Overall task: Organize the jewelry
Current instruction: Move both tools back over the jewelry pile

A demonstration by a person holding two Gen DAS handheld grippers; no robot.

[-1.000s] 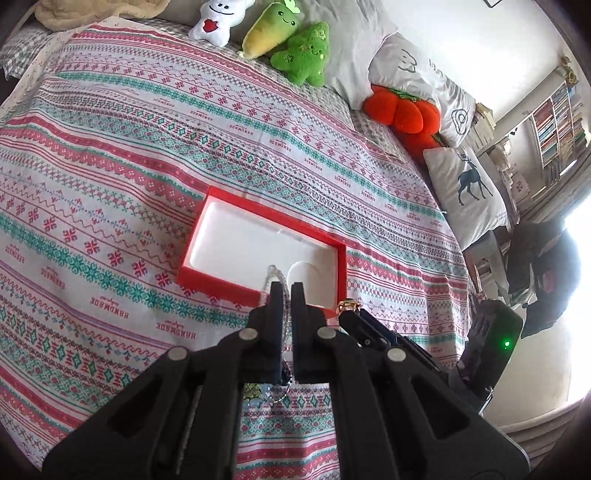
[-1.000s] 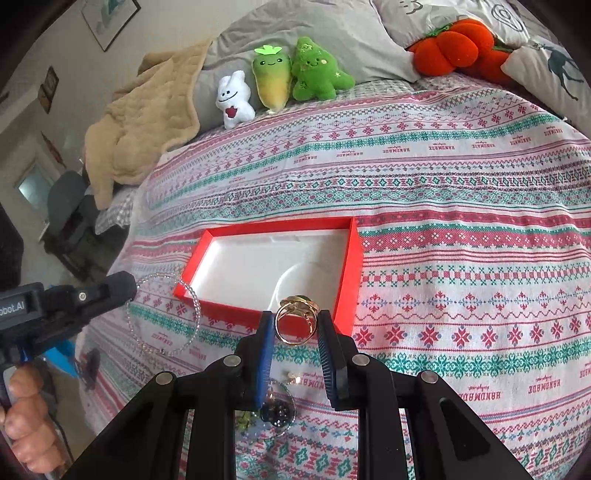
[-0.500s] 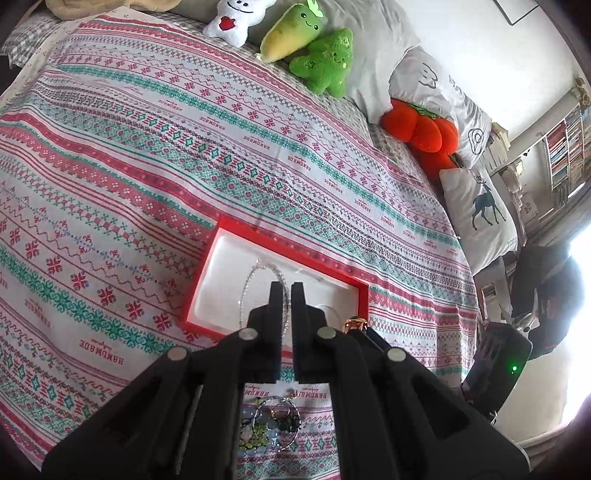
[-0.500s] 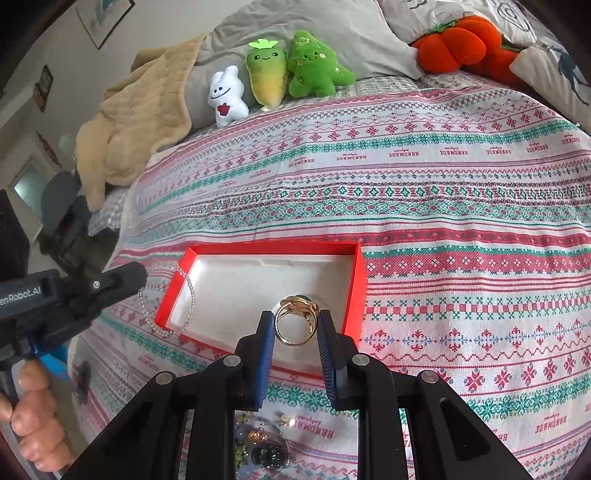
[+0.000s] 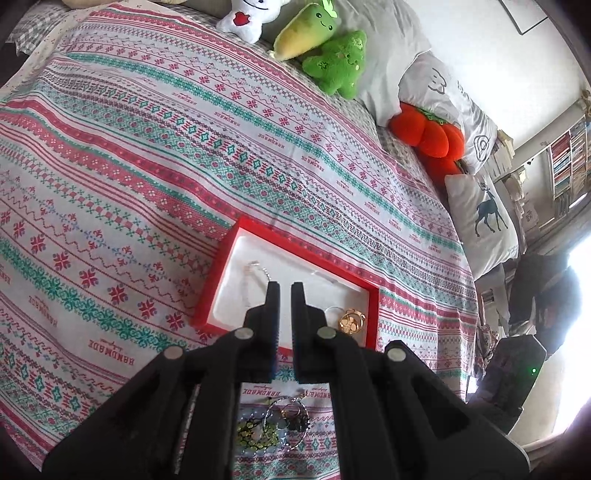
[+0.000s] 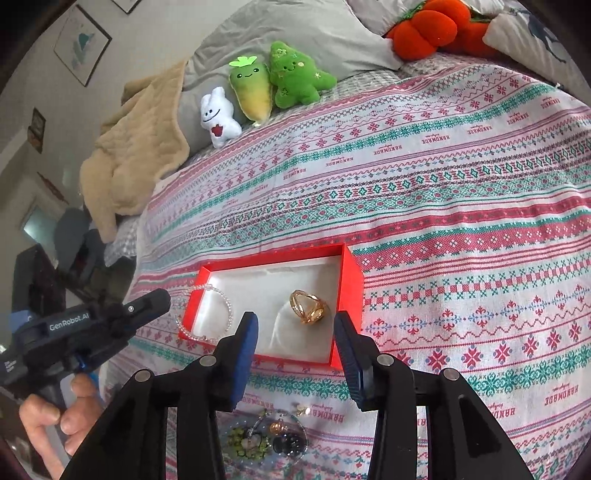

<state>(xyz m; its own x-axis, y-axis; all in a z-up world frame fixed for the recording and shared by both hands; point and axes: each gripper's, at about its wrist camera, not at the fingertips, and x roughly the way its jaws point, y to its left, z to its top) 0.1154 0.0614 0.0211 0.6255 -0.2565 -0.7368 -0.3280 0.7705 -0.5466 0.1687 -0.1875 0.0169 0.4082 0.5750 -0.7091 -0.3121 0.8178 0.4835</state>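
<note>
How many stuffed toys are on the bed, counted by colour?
White plush toy: 1
Yellow-green plush toy: 1
Green plush toy: 1
Orange plush toy: 1
Total: 4

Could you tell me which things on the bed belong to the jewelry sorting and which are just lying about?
Part of the job:
red box
gold ring in the box
beaded bracelet over the box's left wall
loose jewelry pile on the bedspread

Just lying about:
white plush
carrot plush
green plush
orange plush
beige blanket
</note>
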